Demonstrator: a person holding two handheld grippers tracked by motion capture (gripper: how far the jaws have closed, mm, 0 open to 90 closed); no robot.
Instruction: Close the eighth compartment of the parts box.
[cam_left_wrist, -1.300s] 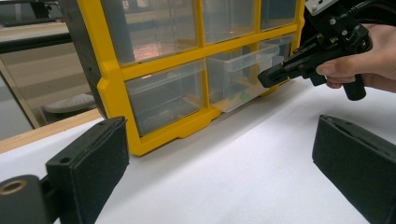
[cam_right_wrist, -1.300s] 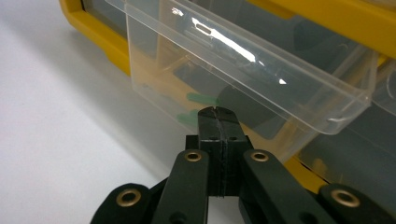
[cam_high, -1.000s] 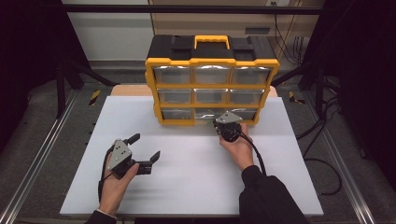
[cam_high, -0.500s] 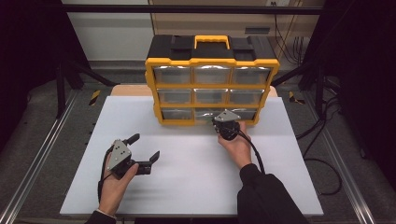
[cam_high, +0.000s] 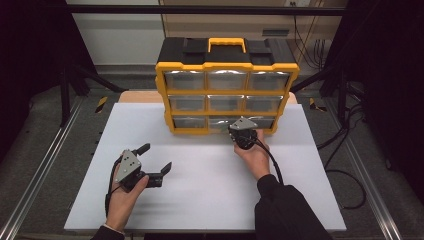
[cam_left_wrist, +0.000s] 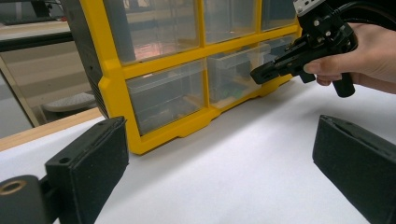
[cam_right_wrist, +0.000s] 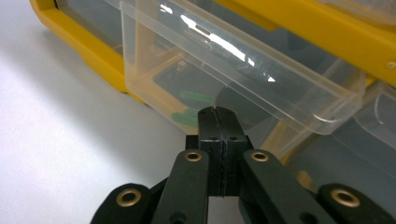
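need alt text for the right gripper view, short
The right gripper, its two black jaws shut flat together with nothing between them, points at a clear plastic drawer pulled partway out of a yellow-framed organizer. Small green parts show through the drawer's front wall just past the jaw tips. White tabletop lies to the left.

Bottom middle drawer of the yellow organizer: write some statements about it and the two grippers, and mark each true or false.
1. The bottom middle drawer is pulled partway out of the yellow organizer. True.
2. The right gripper has its jaws wide apart. False: they are shut together, at the drawer's front.
3. The left gripper is open. True.
4. The left gripper grips a drawer. False: it is over the white table, away from the organizer.
5. Green pieces lie in the drawer. True.
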